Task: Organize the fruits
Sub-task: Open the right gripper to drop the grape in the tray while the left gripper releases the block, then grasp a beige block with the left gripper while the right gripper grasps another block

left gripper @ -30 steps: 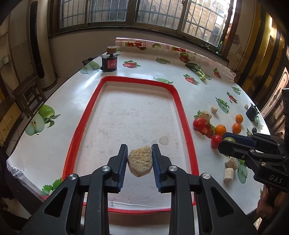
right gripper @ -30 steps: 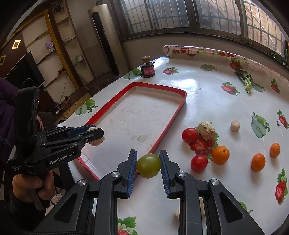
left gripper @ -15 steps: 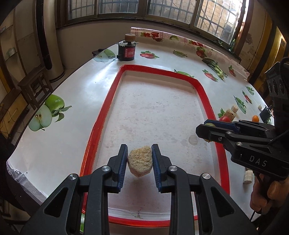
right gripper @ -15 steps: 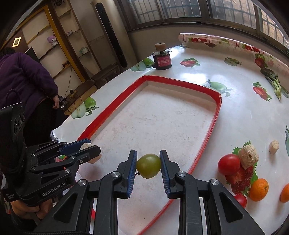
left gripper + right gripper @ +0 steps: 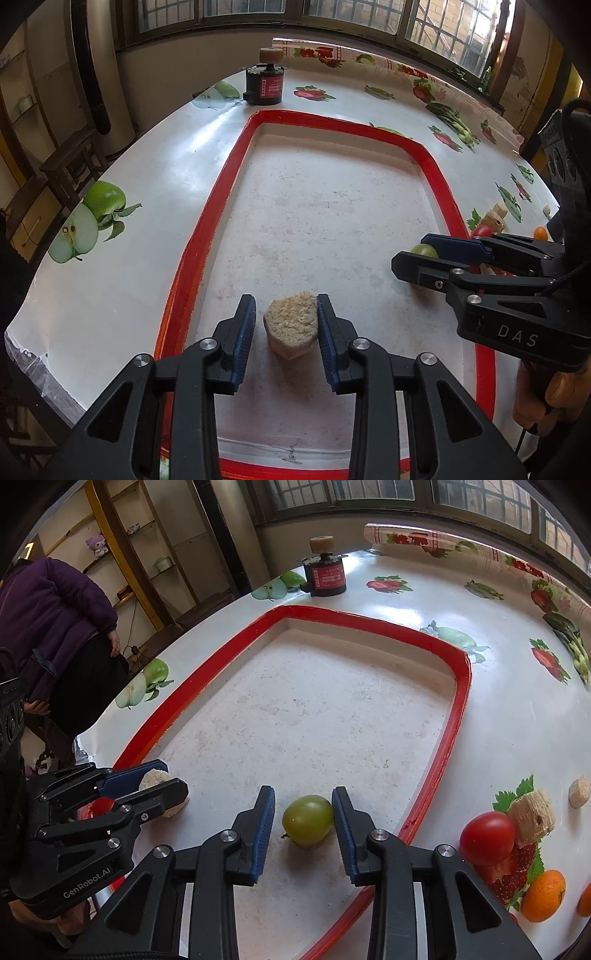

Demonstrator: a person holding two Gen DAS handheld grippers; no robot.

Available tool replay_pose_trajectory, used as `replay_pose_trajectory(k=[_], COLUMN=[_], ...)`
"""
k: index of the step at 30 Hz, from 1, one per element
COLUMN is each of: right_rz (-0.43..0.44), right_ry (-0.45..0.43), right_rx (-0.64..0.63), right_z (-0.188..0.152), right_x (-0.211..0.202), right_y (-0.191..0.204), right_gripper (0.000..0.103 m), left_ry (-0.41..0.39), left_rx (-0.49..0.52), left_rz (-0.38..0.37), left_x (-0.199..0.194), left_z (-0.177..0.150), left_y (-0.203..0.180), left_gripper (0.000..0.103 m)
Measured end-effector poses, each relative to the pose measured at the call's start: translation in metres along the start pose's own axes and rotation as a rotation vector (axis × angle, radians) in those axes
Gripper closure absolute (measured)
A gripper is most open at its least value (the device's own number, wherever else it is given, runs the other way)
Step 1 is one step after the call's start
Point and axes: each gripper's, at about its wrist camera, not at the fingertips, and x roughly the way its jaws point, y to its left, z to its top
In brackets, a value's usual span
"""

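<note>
A red-rimmed tray (image 5: 207, 229) (image 5: 458, 709) with a pale floor lies on the fruit-print table. My left gripper (image 5: 286, 314) is low over the tray's near end, its jaws opening around a beige crumbly chunk (image 5: 291, 328) that rests on the tray floor. There is a gap at the left pad. My right gripper (image 5: 303, 801) is beside it in the tray, jaws also opening, with a green round fruit (image 5: 306, 819) on the floor between them. Each wrist view shows the other gripper (image 5: 415, 253) (image 5: 166, 777) from the side.
Right of the tray lie a red tomato (image 5: 487, 836), an orange (image 5: 543, 895), a beige block (image 5: 535, 818) and a small beige piece (image 5: 578, 792). A black-and-red canister (image 5: 264, 86) stands beyond the tray's far end. A person in purple (image 5: 55, 627) stands off the table's left.
Both grippers sank to the tray floor, the right one moving in over the rim. Both pairs of jaws have parted, and the chunk and the green fruit now rest on the tray.
</note>
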Motion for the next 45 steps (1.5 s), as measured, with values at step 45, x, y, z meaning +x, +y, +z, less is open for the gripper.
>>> replay_pose_trajectory(k=[45], right_rz=[-0.194], right_ry=[-0.216], right_rx=[0.296], right_z=[-0.128], right_x=[-0.181], right_y=[-0.128], right_gripper=[0.046], left_ry=[-0.037], left_rx=[0.234], left_rz=[-0.244], left_x=[-0.058], left_z=[-0.017], left_y=[-0.147], left_gripper=[0.068])
